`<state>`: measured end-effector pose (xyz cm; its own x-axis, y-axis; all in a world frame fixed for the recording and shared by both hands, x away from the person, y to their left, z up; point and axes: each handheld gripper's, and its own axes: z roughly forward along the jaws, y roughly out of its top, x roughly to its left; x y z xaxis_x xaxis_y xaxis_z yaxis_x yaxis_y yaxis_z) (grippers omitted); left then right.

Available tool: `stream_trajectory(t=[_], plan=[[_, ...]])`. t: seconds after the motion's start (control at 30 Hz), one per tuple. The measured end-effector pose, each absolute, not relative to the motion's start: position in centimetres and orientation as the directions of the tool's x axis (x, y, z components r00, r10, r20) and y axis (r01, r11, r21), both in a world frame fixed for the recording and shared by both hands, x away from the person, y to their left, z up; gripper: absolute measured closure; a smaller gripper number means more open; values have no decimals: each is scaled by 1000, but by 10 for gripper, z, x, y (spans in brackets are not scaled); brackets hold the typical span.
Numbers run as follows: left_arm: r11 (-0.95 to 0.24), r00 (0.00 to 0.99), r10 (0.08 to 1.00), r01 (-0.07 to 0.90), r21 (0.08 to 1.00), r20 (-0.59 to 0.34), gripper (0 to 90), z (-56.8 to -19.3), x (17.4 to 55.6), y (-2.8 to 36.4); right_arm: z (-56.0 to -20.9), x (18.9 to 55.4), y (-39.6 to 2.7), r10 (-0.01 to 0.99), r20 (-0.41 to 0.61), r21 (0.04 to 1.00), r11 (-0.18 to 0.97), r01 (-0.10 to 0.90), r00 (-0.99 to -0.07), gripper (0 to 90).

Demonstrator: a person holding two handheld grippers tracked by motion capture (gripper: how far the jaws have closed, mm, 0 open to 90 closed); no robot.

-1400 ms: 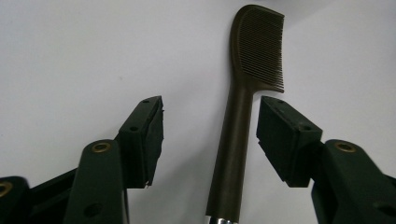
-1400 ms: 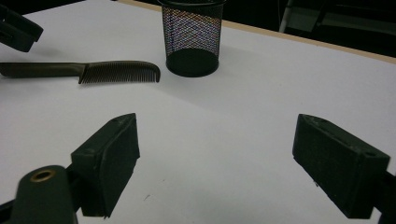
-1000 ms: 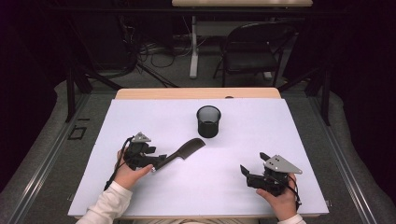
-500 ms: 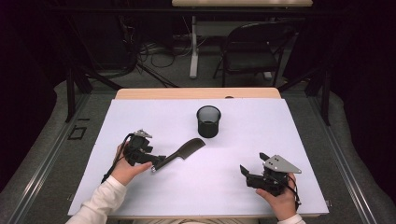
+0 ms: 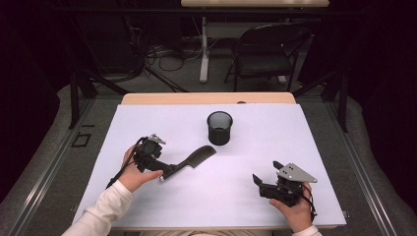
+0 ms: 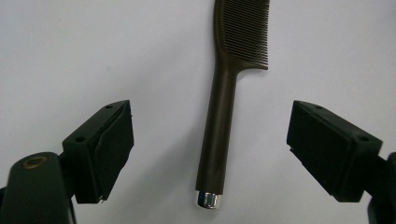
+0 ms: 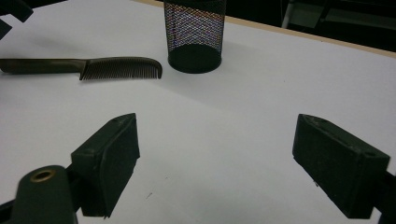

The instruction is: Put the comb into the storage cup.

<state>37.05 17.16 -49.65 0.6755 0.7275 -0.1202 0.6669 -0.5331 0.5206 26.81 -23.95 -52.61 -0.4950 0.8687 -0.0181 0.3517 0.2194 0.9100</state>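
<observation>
Comb (image 5: 194, 161) lies flat on the white bench (image 5: 246, 147), handle toward the left claw (image 5: 164, 172), teeth end pointing at the mesh cup (image 5: 219, 128), which stands upright just beyond it, near but not touching.

In the left gripper view the comb (image 6: 219, 126) runs straight up between the two pads (image 6: 109, 149); its silver end cap sits level with them. Left claw has just been opening: jaws stand wide, a clear gap on each side of the handle, nothing gripped (comb rests free on the bench).

Right claw (image 5: 263, 183) sits low at the bench's near right, well apart from comb and cup. Its jaws are wide open, holding nothing; in its own view comb (image 7: 93, 67) and cup (image 7: 195, 35) lie ahead.
</observation>
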Motion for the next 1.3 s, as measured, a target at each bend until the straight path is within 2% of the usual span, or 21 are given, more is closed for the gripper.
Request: stream_trajectory(t=[0.27, 0.5, 1.3], plan=[[-573, 691, 715, 665, 478, -104, 36, -497, 373, 166, -527, 268, -239, 868, -21, 911, 221, 348, -496, 144], [-606, 705, 705, 659, 445, -84, 4, -499, 376, 160, -527, 268, -239, 868, -21, 910, 223, 349, -497, 144], [-665, 741, 665, 647, 372, -99, 21, -502, 394, 147, -527, 269, -238, 865, -21, 907, 227, 354, -501, 145]])
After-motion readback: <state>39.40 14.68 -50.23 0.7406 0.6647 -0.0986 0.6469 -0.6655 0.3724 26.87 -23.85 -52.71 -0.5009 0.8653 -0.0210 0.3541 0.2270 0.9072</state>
